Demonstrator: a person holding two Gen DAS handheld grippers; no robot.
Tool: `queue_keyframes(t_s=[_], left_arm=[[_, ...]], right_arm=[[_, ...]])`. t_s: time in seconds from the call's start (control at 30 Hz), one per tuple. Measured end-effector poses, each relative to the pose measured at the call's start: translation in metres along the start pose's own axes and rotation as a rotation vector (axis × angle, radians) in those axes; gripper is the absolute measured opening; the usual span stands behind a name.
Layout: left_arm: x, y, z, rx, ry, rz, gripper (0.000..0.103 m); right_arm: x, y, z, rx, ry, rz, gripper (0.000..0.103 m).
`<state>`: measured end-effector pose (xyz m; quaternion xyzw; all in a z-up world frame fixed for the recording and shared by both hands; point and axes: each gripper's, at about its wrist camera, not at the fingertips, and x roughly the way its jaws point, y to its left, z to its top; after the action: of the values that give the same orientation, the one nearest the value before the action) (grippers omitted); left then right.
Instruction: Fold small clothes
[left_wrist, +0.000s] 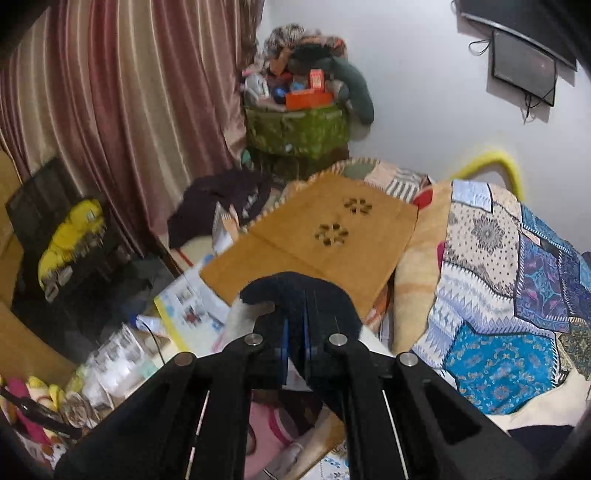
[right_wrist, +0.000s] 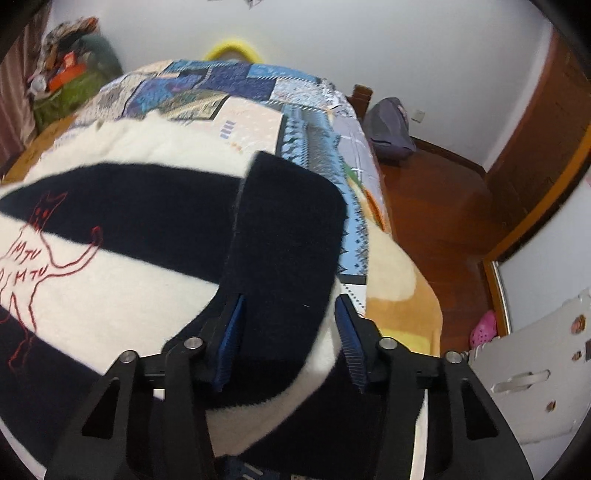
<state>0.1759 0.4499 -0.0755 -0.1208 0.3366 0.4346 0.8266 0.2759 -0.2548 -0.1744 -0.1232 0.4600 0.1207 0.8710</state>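
A small fleece garment with navy and cream stripes and a red outlined cat (right_wrist: 122, 236) lies spread on the bed. One navy sleeve (right_wrist: 284, 236) is folded up and lies between the fingers of my right gripper (right_wrist: 291, 339), whose jaws stand wide apart around it. My left gripper (left_wrist: 295, 325) is shut on a navy and cream edge of the garment (left_wrist: 291, 291), held up over the bed's left side.
A patchwork quilt (left_wrist: 517, 280) covers the bed. An orange wooden board (left_wrist: 317, 240) lies to the left. Clutter, a booklet (left_wrist: 192, 310) and plastic containers (left_wrist: 118, 362) sit below it. A green basket (left_wrist: 295, 129) stands by the curtain. Wooden floor (right_wrist: 443, 221) lies right of the bed.
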Motion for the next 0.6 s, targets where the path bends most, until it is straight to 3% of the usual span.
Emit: queue_keyframes(t_s=[0.17, 0.33, 0.5, 0.6], left_arm=[[-0.052, -0.034, 0.009, 0.060, -0.092, -0.116, 0.005], [-0.126, -0.097, 0.008, 0.164, -0.181, -0.289, 0.005], [-0.195, -0.177, -0.012, 0.285, -0.223, -0.485, 0.005], [-0.226, -0.228, -0.036, 0.371, -0.224, -0.576, 0.005]], right_arm=[[0.001, -0.007, -0.001, 0.014, -0.006, -0.023, 0.039], [-0.004, -0.025, -0.001, 0.036, -0.022, -0.052, 0.039], [-0.027, -0.043, -0.004, 0.035, -0.072, -0.079, 0.039], [-0.045, -0.048, -0.006, 0.038, -0.112, -0.050, 0.040]])
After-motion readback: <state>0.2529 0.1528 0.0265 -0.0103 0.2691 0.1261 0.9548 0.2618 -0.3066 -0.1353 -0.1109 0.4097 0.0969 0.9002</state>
